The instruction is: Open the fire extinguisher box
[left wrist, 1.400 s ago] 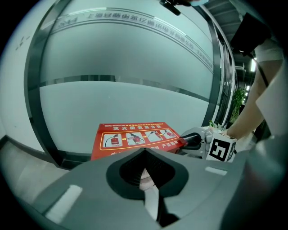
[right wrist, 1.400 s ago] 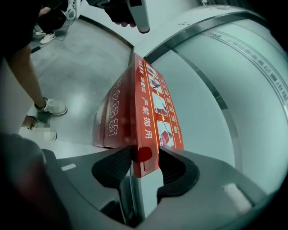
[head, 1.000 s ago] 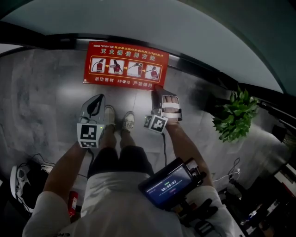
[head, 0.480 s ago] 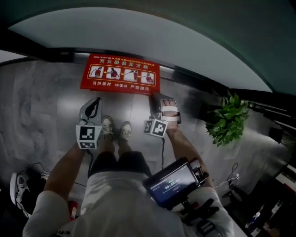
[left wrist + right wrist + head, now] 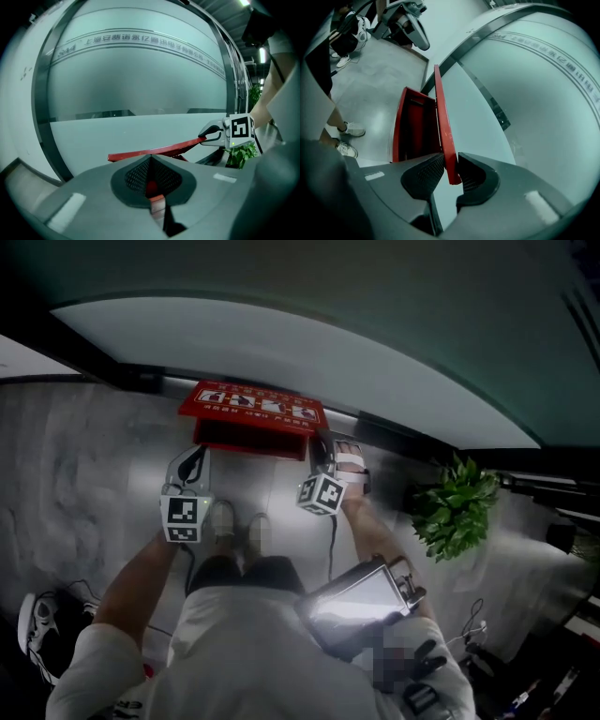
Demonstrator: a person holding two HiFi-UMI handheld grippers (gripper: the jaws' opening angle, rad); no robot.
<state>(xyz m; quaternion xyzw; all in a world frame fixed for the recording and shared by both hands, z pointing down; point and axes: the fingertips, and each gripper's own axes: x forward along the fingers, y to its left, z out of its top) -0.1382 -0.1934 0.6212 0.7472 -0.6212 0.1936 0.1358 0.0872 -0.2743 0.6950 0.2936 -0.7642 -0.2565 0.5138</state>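
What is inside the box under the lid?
Only red inner walls of the box show beneath the half-raised lid. Deeper in it is dark and lid-covered; no contents can be made out.

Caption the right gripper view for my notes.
Right tool, jaws just closed further, grips the red lid by its edge, raised off the box.
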